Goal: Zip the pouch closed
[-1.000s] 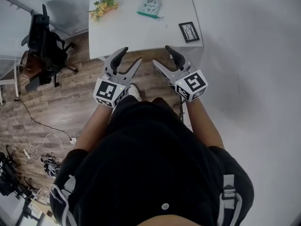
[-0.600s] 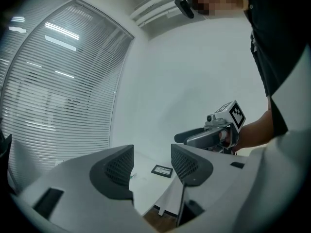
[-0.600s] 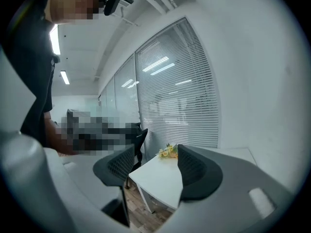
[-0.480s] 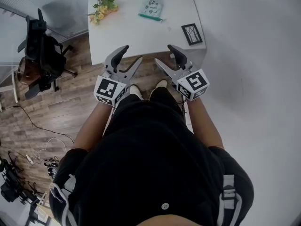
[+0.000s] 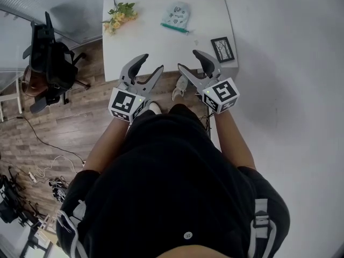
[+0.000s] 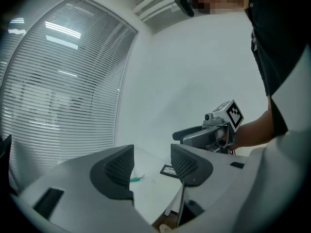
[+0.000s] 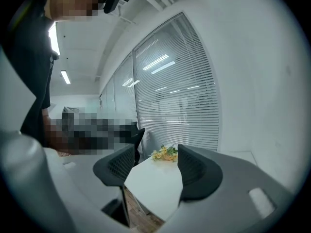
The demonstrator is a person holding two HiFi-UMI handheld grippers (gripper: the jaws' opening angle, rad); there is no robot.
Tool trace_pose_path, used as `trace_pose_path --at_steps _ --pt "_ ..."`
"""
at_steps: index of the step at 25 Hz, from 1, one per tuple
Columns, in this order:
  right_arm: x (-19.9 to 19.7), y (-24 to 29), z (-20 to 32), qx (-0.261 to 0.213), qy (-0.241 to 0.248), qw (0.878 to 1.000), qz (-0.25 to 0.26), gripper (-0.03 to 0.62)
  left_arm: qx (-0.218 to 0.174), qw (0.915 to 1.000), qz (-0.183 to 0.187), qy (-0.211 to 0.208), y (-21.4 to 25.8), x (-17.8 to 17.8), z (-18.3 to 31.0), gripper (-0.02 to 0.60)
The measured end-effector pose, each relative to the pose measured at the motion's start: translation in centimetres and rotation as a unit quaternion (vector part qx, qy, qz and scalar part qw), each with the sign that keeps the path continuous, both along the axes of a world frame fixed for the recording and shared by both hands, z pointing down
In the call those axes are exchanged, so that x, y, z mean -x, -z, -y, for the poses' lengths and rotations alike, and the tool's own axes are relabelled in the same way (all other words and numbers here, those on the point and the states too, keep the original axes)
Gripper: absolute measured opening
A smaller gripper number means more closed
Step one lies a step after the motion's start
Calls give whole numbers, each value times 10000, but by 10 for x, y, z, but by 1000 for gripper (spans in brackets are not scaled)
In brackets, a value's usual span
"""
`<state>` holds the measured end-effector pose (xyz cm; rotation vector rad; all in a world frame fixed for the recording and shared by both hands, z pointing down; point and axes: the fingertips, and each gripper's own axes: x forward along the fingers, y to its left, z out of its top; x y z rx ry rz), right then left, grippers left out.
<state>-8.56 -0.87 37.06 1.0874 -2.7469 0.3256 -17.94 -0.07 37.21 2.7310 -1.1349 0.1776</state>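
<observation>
At the far left of the head view, a black office chair (image 5: 49,50) stands on the wooden floor (image 5: 70,128), and some cables (image 5: 45,171) lie on this floor lower down. To the right of the chair comes the white desk (image 5: 156,47). A bunch of yellow flowers (image 5: 119,16) lies on its far left corner.

The left gripper (image 5: 150,63) is held at the near edge of the desk, as seen from above. Its jaws stand wide apart and it holds nothing. In the left gripper view, only the desk surface shows in the gap between the two pads, well beyond them.

The pouch (image 5: 176,14) lies on the far part of the desk, about in the middle, to the right of the flowers. It is well apart from both grippers. It is pale with small prints, and a green strip (image 5: 174,29) runs along its near side. I cannot tell if the zip is closed.

The right gripper (image 5: 190,61) is just beside the left one, also at the near edge of the desk. Its jaws are wide apart too and it is empty. In the right gripper view, the flowers and a corner of the desk show far behind the gap.

A light shoe (image 5: 179,87) shows on the floor below the right gripper. A small black picture frame (image 5: 222,49) lies flat near the right edge of the desk.
</observation>
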Motion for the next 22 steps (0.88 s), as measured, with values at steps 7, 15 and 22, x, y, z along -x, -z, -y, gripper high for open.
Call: trace_pose_path --at_steps 7,15,22 --pt "-18 -14 66 110 295 9995 -104 288 65 9997 147 210 -2 -18 58 238" --pt "-36 -20 139 190 581 9980 -151 288 133 9988 216 426 2 -43 121 230" --pt "-61 -41 195 401 854 9953 -204 284 240 9971 345 635 -9 -68 166 227"
